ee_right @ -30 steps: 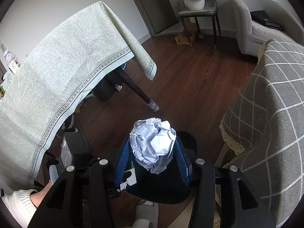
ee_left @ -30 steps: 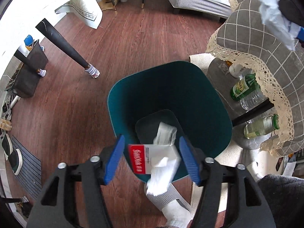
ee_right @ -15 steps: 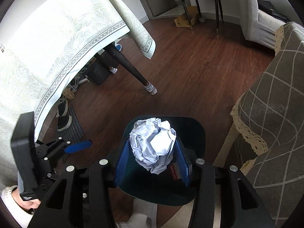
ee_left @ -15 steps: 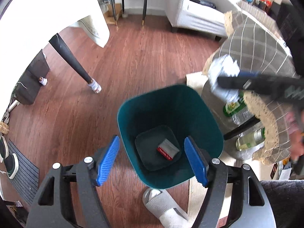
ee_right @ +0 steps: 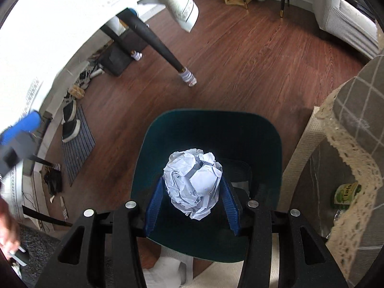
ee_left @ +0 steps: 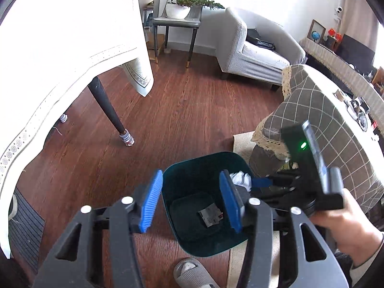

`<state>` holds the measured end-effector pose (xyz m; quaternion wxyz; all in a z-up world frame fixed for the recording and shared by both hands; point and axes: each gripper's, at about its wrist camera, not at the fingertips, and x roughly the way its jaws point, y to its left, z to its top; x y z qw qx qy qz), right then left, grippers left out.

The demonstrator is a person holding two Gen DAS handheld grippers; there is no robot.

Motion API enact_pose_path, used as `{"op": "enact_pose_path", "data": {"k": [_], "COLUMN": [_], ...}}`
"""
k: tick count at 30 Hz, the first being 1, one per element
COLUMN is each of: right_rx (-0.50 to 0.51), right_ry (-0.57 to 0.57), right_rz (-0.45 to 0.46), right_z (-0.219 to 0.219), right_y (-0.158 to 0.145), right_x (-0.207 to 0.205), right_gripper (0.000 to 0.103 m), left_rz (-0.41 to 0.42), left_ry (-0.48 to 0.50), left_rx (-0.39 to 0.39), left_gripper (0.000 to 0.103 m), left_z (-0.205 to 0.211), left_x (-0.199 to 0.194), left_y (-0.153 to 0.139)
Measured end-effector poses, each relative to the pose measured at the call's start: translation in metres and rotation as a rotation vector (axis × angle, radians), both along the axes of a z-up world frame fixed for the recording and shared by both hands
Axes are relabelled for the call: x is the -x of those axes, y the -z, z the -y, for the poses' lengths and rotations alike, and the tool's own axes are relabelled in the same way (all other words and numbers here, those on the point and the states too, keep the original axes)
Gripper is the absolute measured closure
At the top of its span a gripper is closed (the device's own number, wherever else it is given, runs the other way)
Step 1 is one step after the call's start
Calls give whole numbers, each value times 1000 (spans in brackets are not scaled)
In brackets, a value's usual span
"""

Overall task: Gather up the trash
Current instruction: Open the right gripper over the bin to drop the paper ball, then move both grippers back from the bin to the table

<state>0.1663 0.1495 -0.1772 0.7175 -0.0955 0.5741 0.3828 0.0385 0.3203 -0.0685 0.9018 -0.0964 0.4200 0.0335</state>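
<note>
A dark green bin (ee_left: 204, 156) stands on the wood floor, with a small box (ee_left: 210, 217) lying flat on its bottom. My left gripper (ee_left: 190, 199) hangs above the bin's near side; its jaws are closing with nothing between them. My right gripper (ee_right: 193, 204) is shut on a crumpled white paper ball (ee_right: 193, 182), directly over the bin's mouth (ee_right: 211, 115). In the left wrist view that paper ball (ee_left: 240, 178) shows at the bin's right rim, with a hand (ee_left: 343, 218) behind it. The left gripper's blue pad (ee_right: 21, 127) shows blurred at the far left of the right wrist view.
A black table leg (ee_left: 108, 112) with a sock on its foot stands left of the bin, under a white tablecloth (ee_left: 72, 48). A low table with a checked cover (ee_left: 324, 120) sits close on the right, a green bottle (ee_right: 345, 192) under it. A grey slipper (ee_left: 192, 273) lies in front of the bin.
The left gripper let the red and white box and paper fall into the bin, then rose and narrowed. The right gripper came down over the bin with the paper ball.
</note>
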Motion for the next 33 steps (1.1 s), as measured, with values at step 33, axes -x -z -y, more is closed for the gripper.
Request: {"op": "enact_pose_path", "data": {"k": [33], "right_rx": [-73], "right_ry": [-57], "right_rz": [157], "right_z": [52], "right_y": [-77], "right_x": [31], "right_gripper": [45], "left_rz": [216], "left_ry": [103], "left_rx": [-45], "left_gripper": [63], "left_z": [60], "left_x": [7], "left_y": [-84]}}
